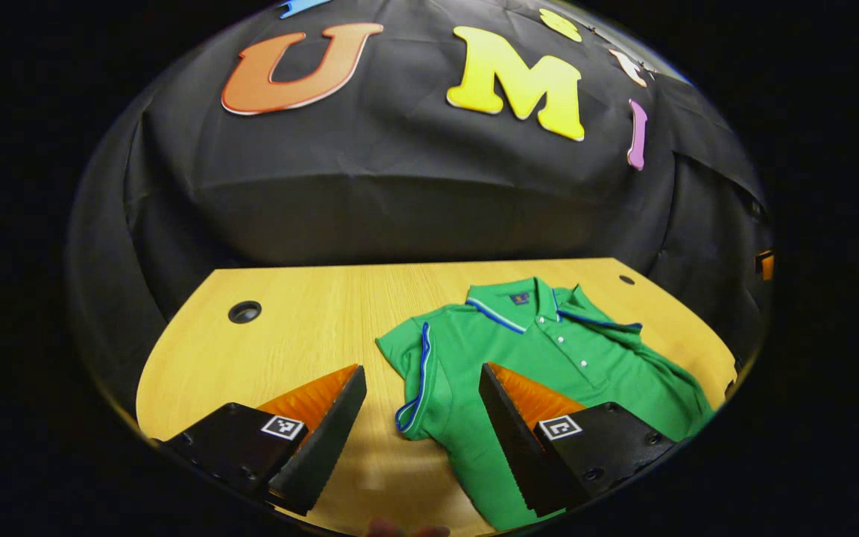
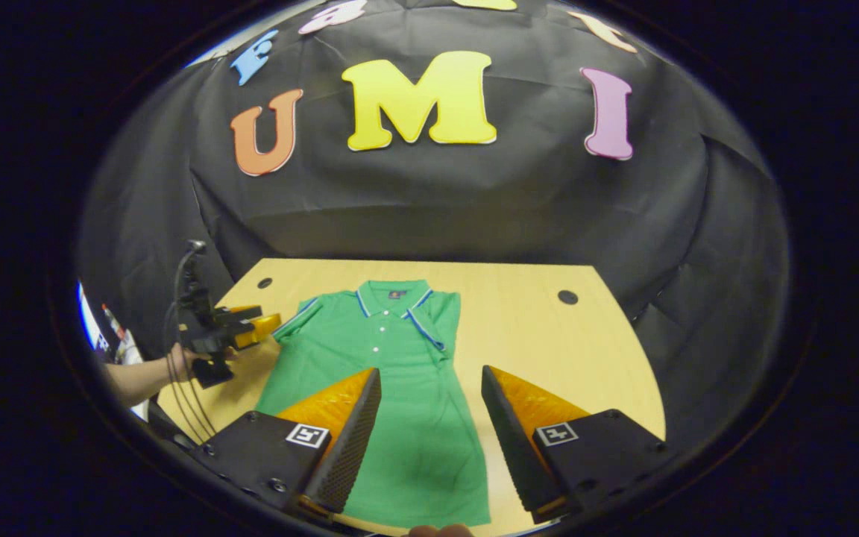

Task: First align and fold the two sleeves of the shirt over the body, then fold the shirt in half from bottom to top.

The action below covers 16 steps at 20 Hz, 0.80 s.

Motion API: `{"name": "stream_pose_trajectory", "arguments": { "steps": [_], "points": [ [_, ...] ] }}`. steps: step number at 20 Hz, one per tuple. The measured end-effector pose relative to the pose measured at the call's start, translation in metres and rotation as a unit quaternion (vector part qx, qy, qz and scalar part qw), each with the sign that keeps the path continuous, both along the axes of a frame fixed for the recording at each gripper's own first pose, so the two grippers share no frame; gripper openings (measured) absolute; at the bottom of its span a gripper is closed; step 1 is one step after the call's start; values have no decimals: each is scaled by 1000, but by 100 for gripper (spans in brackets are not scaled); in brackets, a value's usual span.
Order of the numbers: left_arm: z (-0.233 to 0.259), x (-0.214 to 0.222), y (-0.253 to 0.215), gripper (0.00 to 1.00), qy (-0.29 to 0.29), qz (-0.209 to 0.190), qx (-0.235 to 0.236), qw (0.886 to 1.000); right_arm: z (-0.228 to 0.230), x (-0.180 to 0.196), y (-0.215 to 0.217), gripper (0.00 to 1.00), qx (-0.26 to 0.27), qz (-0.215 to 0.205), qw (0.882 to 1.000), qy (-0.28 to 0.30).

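Observation:
A green polo shirt (image 1: 549, 358) with blue-and-white trim lies face up on the wooden table, collar toward the wall. In the right gripper view the shirt (image 2: 400, 388) has its right-hand sleeve (image 2: 441, 321) folded in over the body. Its other sleeve (image 2: 297, 317) lies spread out flat. My left gripper (image 1: 420, 369) is open and hovers over that spread sleeve (image 1: 414, 373). It also shows at the shirt's left side as the left gripper (image 2: 265, 324), held by a hand (image 2: 176, 365). My right gripper (image 2: 431, 371) is open above the shirt's lower body.
The wooden table (image 1: 303, 335) has a cable hole (image 1: 244, 312) at the far left and a smaller hole (image 1: 626, 280) at the far right. Black cloth hangs behind the table. Bare wood (image 2: 579, 358) lies right of the shirt.

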<state>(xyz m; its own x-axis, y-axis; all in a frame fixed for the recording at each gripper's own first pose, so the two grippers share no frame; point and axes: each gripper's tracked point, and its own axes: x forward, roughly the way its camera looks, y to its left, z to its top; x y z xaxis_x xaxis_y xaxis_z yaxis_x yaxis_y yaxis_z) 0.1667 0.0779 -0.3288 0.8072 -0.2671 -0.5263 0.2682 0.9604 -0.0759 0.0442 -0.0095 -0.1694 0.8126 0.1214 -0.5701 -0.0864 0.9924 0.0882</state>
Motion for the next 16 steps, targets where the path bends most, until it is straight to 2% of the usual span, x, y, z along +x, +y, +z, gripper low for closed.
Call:
{"name": "stream_pose_trajectory", "arguments": {
  "steps": [1,6,8,11,12,13,14,15,16],
  "points": [
    [-9,5,-1,98,10,-2,-2,1000,-3,-1,3,83,6,0,1000,5],
    [-41,15,0,98,58,-13,0,998,-7,-5,18,86,26,11,1000,13],
    [-49,15,-3,93,72,-18,5,997,-5,-4,21,85,32,16,999,11],
    [-51,17,-4,67,78,-20,6,997,-5,-3,22,83,41,16,999,10],
    [-52,16,-2,70,84,-16,9,996,-6,-4,21,85,43,15,999,11],
    [-52,16,1,51,85,-13,16,996,-7,-5,20,85,44,15,999,12],
    [-54,19,5,45,89,-6,27,996,-10,-5,18,85,45,14,999,13],
    [-54,19,8,31,91,-3,34,995,-11,-5,15,85,46,12,999,14],
    [-55,19,7,24,93,-5,39,995,-14,-5,13,82,49,9,999,16]
  ]
}}
